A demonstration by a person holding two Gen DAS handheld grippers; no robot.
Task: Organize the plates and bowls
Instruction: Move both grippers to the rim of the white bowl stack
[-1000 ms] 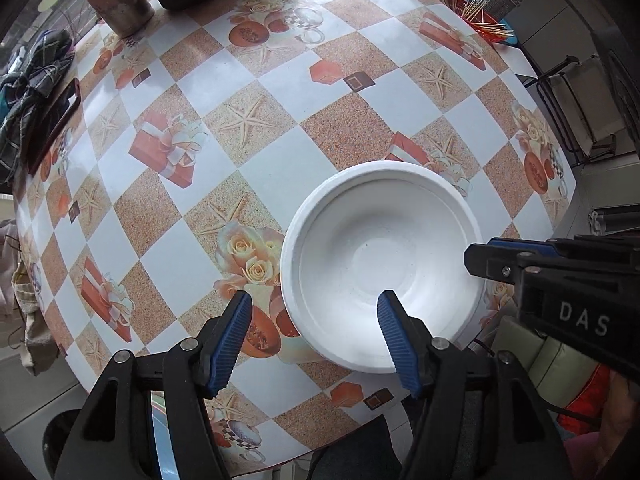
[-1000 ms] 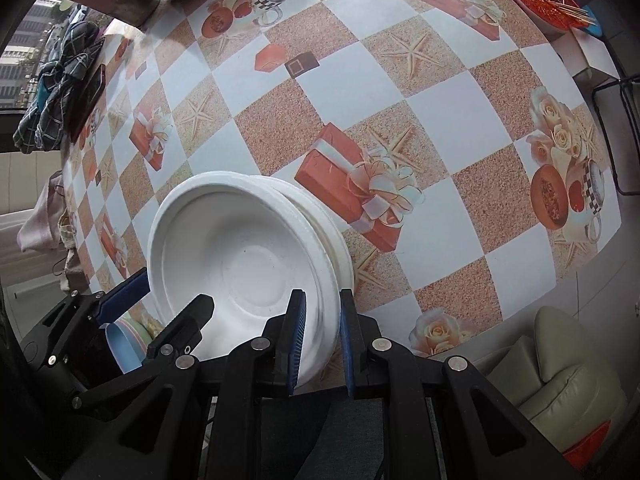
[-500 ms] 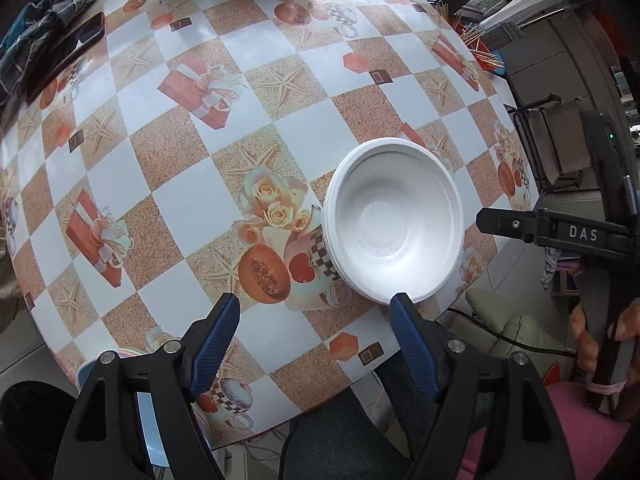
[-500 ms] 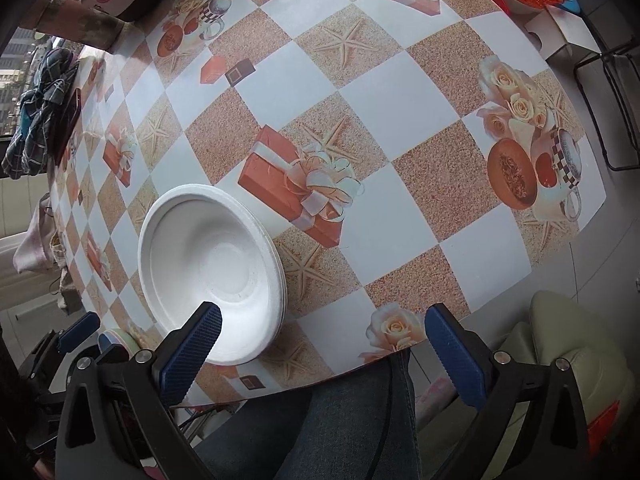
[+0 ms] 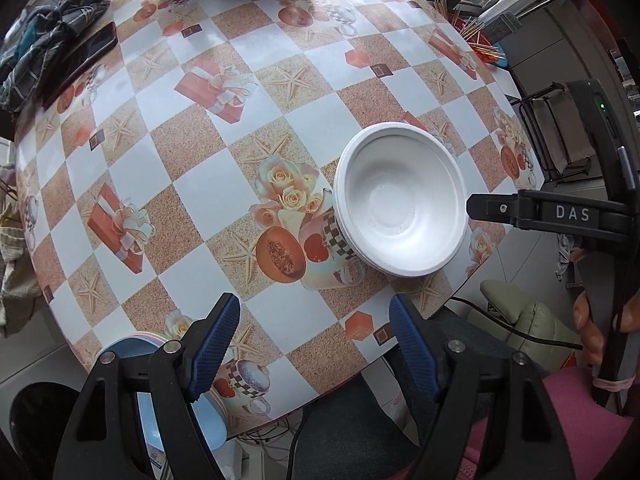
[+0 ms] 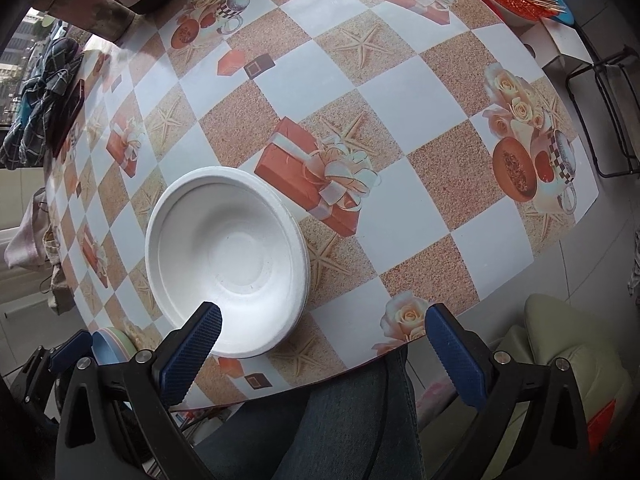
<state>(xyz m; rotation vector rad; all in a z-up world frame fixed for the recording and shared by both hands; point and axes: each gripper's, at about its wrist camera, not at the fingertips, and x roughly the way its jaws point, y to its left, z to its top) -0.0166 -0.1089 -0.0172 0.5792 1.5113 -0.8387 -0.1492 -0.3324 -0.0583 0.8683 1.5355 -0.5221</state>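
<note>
- Right gripper [image 6: 320,344] stands with its jaws wide apart and nothing between them; they have just been opening, so the white bowl [image 6: 228,256] now sits free on the desk [image 6: 400,92].
- Left gripper [image 5: 316,344] also has parted jaws, just opened a little further, and is empty above bare desk.
- Step in hand, as I judge it: a bowl has been nested into the white stack, whose doubled rim shows at its right edge, and both grippers are clear of it.
- In the right wrist view the white bowl lies at about 10 o'clock from the right gripper, its near rim just behind the left pad [image 6: 192,352], whether touching I cannot tell.
- In the left wrist view the same bowl lies at about 1 o'clock, well apart from the left gripper.
- Stacked coloured bowls [image 5: 132,344] sit at the desk's near edge, at about 9 o'clock of the left gripper, partly hidden.
- Next move likely calls for one gripper to descend on a rim there, pads either side of it.
</note>
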